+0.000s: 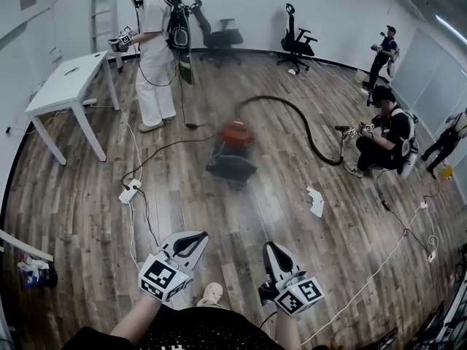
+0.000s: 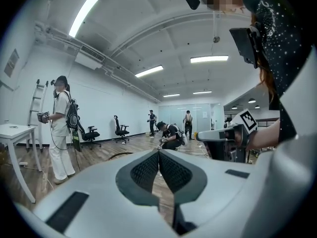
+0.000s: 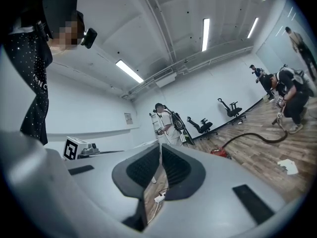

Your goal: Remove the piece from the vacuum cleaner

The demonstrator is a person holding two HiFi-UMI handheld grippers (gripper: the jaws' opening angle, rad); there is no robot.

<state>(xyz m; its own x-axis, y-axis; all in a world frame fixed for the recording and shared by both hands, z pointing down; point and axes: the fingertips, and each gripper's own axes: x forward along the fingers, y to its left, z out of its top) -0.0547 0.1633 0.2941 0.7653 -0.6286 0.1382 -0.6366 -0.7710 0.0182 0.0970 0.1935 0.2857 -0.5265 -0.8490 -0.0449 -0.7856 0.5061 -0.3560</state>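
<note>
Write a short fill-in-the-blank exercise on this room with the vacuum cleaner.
The vacuum cleaner on the floor has a ____ body.
The left gripper and the right gripper are both ____, with nothing between their jaws.
By the far wall stand ____ black office chairs.
The white table stands at the ____ side of the head view.
Missing words: red; shut; two; left.

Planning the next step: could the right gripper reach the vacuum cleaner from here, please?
Probably not yet: the right gripper, shut, sits well short of the vacuum cleaner; the floor between looks free.
</note>
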